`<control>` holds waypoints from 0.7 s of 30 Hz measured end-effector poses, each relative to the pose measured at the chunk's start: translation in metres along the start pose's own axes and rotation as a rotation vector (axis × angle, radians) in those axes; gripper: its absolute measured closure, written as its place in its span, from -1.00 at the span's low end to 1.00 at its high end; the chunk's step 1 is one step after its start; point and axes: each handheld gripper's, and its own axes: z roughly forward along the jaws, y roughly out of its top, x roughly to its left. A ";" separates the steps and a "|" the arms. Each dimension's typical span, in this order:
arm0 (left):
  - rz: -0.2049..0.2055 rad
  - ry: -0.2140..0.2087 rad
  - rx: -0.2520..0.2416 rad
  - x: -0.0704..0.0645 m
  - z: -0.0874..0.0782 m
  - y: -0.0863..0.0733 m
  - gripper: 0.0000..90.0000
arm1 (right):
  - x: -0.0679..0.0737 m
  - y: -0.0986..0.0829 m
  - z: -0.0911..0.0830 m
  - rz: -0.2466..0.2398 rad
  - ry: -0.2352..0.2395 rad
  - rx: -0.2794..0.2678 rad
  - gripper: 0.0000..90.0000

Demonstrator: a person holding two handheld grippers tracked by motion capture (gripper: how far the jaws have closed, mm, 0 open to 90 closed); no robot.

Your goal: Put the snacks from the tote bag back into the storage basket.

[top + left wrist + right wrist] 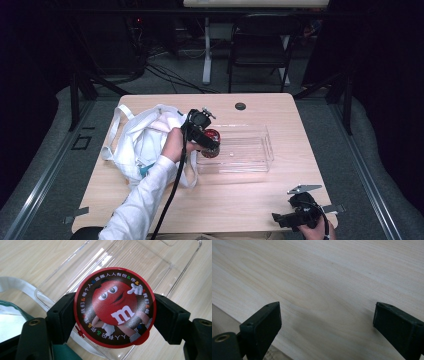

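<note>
A round red candy tin point(115, 307) with a red cartoon character and an "m" on its lid sits between the jaws of my left gripper point(115, 315), which is shut on its sides. In the high view this gripper point(207, 140) holds the tin point(212, 136) over the left end of a clear plastic tray point(250, 155). The tray point(155, 262) lies on the wooden table below the tin. My right gripper point(327, 322) is open above bare wood, and in the high view it point(280, 219) rests at the table's front right corner.
A white cloth tote bag point(137, 140) with teal lining lies on the table left of the tray, its strap point(22, 287) near the tray's edge. A small dark hole point(240, 106) marks the far table edge. A black chair point(260, 45) stands beyond the table.
</note>
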 end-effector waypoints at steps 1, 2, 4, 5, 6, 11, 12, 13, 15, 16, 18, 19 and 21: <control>-0.007 0.001 -0.002 -0.001 0.002 -0.001 -0.42 | 0.000 0.000 0.000 0.000 0.000 0.001 -0.83; -0.011 0.003 0.001 -0.002 0.003 -0.003 -0.42 | 0.000 0.000 0.000 0.000 0.000 0.001 -0.83; -0.019 0.016 0.002 -0.004 0.007 -0.006 -0.42 | 0.000 0.000 0.000 0.000 0.000 0.001 -0.83; -0.019 0.020 0.014 -0.004 0.009 -0.007 -0.42 | 0.000 0.000 0.000 -0.001 -0.008 0.000 -0.83; -0.024 0.017 0.015 -0.005 0.011 -0.009 -0.42 | 0.001 0.000 0.001 0.010 0.017 -0.013 -0.83; -0.040 0.016 0.024 -0.006 0.020 -0.016 -0.42 | 0.001 0.000 0.001 0.007 0.015 -0.011 -0.83; -0.047 0.017 0.019 -0.006 0.021 -0.017 -0.42 | 0.001 0.000 0.001 0.005 0.013 -0.008 -0.83; -0.048 0.020 0.028 -0.006 0.022 -0.018 -0.42 | 0.001 0.000 0.001 0.004 0.013 -0.011 -0.83; -0.052 0.024 0.030 -0.007 0.025 -0.021 -0.42 | 0.001 0.000 0.002 0.006 0.015 -0.016 -0.83; -0.056 0.026 0.031 -0.007 0.026 -0.021 -0.42 | 0.001 0.000 0.002 0.005 0.016 -0.015 -0.83; -0.060 0.034 0.031 -0.008 0.029 -0.023 -0.43 | 0.001 0.000 0.002 0.004 0.016 -0.015 -0.83; -0.063 0.030 0.032 -0.008 0.030 -0.024 -0.43 | 0.001 0.000 0.002 0.004 0.016 -0.015 -0.83; -0.062 0.032 0.034 -0.007 0.032 -0.026 -0.42 | 0.001 0.000 0.002 0.004 0.016 -0.015 -0.83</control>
